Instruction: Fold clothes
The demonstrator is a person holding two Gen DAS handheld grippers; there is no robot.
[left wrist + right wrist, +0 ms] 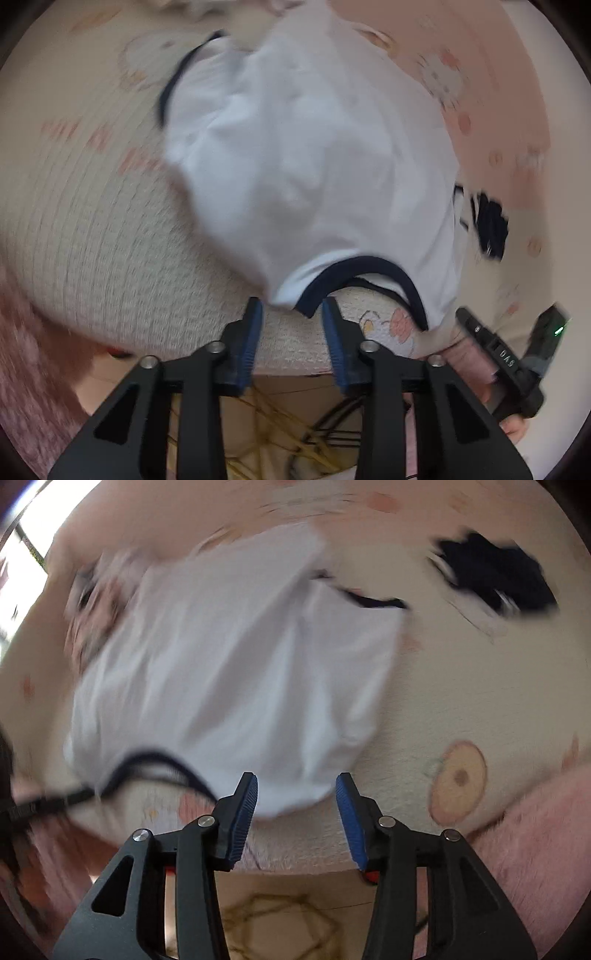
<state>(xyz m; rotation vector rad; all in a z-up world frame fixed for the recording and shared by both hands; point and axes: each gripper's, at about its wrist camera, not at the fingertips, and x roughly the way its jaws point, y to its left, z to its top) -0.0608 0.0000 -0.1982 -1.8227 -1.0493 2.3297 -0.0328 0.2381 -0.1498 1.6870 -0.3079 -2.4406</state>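
Nearest us, both grippers point down over the bed edge w/ jaws apart, nothing pinched. Our left gripper [292,306] stands about half open, its blue pads [252,332] just short of the white shirt [306,155], right by the navy-trimmed collar [362,269]. Our right gripper [296,783] is also partly spread; the shirt's near corner [291,794] lies btwn the tips but no pad presses it. The shirt sits crumpled, partly folded, on the cream printed bedspread [92,240]. Farther right, apart from the shirt, we see a dark navy garment [498,579]. Views are blurred, so finer detail is unclear.
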